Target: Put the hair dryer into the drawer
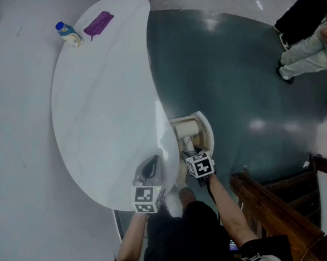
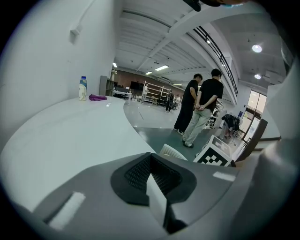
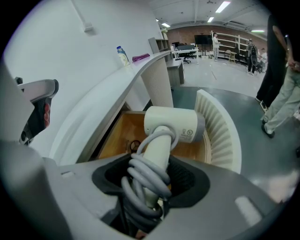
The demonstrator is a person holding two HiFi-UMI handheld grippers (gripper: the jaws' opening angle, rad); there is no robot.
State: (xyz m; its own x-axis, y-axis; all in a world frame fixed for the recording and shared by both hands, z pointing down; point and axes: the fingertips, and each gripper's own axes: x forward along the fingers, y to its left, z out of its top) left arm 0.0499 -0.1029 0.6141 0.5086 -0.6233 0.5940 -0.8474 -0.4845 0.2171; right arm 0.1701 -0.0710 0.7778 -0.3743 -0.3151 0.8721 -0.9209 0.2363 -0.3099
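— Closest in, what do the right gripper's (image 3: pixel 151 180) jaws have?

— They're clenched on the handle of the hair dryer (image 3: pixel 171 124), with its grey cord (image 3: pixel 140 180) wound in loops round that handle.

— And where is the dryer?

— Held just over the open drawer (image 3: pixel 224 133). The handle runs away from the gripper along the jaws. The cream barrel lies crosswise at the far end, its grey end toward the drawer's ribbed white front.

— What's in the drawer?

— Bare wooden floor and a small dark loop (image 3: pixel 134 144) near the left; I can't tell what it is.

— Anything crowding it?

— The white surface (image 1: pixel 106 103) overhangs the drawer's left side, so only the part beyond that edge lies open from above.

— The left gripper (image 1: pixel 148 168)?

— At the surface's near rim, just beside the right one. Its jaws are closed together with nothing between them.

— Further out?

— A small bottle (image 1: pixel 68 34) and a purple thing (image 1: pixel 98 23) close together at the surface's far end, well apart from the drawer. People (image 1: pixel 307 28) stand on the dark floor beyond, and a dark wooden frame (image 1: pixel 281 214) is at the lower right.
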